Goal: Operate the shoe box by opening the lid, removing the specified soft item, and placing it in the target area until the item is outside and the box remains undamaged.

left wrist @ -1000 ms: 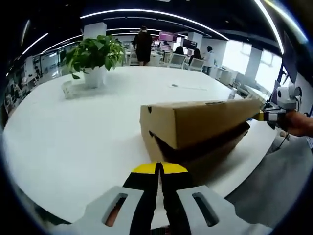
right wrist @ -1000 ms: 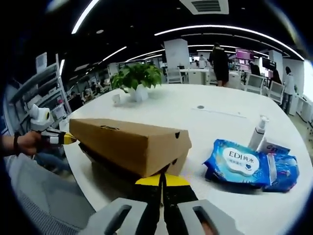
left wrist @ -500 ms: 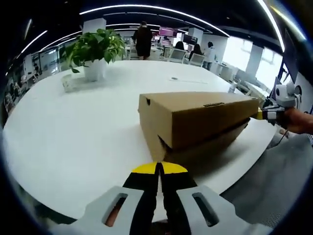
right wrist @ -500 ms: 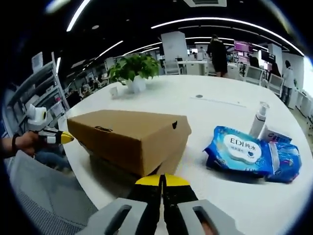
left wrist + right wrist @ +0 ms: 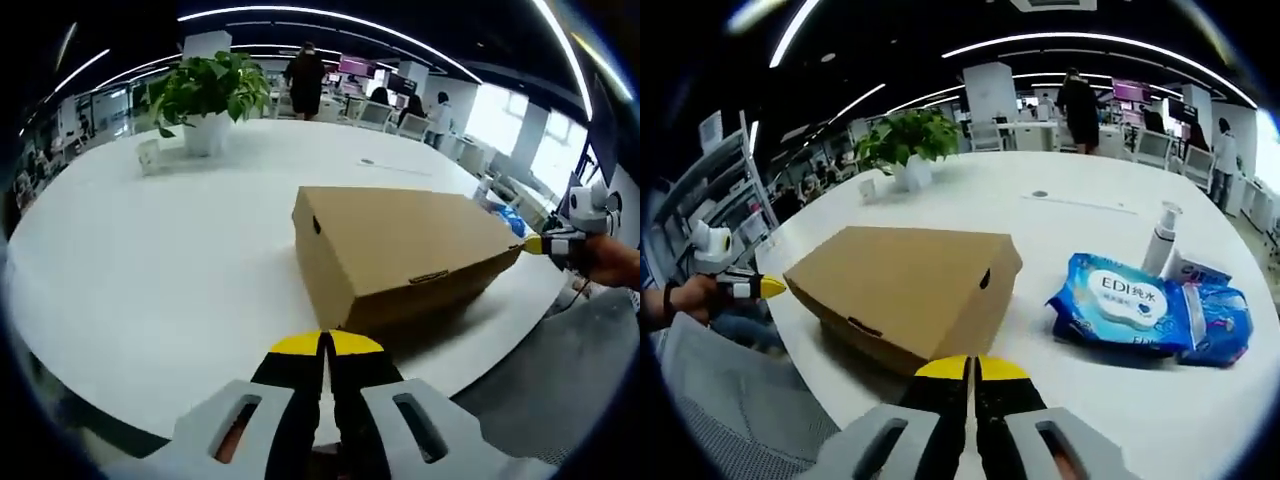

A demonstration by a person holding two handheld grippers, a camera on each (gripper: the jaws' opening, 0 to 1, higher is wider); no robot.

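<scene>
The brown cardboard shoe box (image 5: 400, 250) lies on the white table (image 5: 150, 260) with its lid down flat. My left gripper (image 5: 325, 345) is shut, empty, just short of the box's near end. In the right gripper view the box (image 5: 905, 290) lies right in front of my right gripper (image 5: 970, 368), which is shut with nothing between its jaws. The right gripper's yellow tip (image 5: 535, 243) sits at the box's far right corner in the left gripper view. The left gripper (image 5: 758, 287) shows off the box's left end. A blue soft wipes pack (image 5: 1120, 310) lies on the table right of the box.
A second blue pack (image 5: 1215, 335) and a white pump bottle (image 5: 1158, 240) stand beside the wipes. A potted plant (image 5: 205, 95) sits far back on the table. A grey chair (image 5: 730, 420) is at the table's edge. People stand in the office behind.
The box lid, tilted up a second ago, has come down flat onto the box. Both cameras have risen slightly and look down on the lid's top.
</scene>
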